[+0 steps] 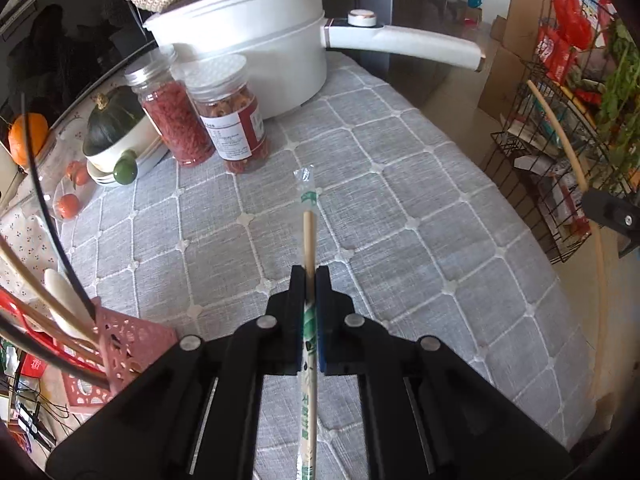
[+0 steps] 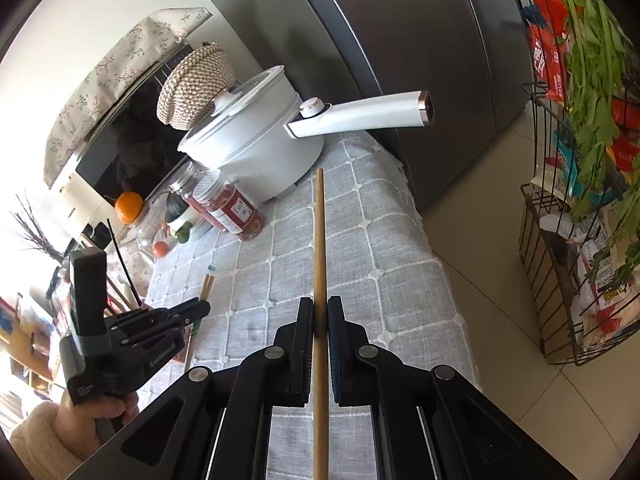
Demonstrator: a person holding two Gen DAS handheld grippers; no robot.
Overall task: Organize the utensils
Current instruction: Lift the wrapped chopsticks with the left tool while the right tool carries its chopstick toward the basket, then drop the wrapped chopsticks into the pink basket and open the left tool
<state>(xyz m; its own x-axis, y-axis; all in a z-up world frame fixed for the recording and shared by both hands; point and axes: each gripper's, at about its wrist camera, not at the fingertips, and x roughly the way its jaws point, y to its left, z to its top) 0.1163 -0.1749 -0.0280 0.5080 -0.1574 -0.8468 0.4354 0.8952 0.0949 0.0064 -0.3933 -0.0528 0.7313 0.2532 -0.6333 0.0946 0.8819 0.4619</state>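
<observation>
Two hand-held grippers are in view: the left hand-held gripper [image 1: 311, 276] and the right hand-held gripper [image 2: 319, 308]. On the surface [image 1: 400, 184] stand one white pot [image 1: 248, 44] and two clear jars [image 1: 228, 116]. One pink utensil basket [image 1: 120, 344] sits near left, one wire rack [image 1: 560, 152] right.

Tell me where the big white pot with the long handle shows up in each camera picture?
Left wrist view: the white pot sits at top centre, at the far end of the grey quilted cloth, handle pointing right.
Right wrist view: the pot is upper centre-left, handle again pointing right.
Shared landmark: the red-filled jars stand just in front of it in both.
</observation>
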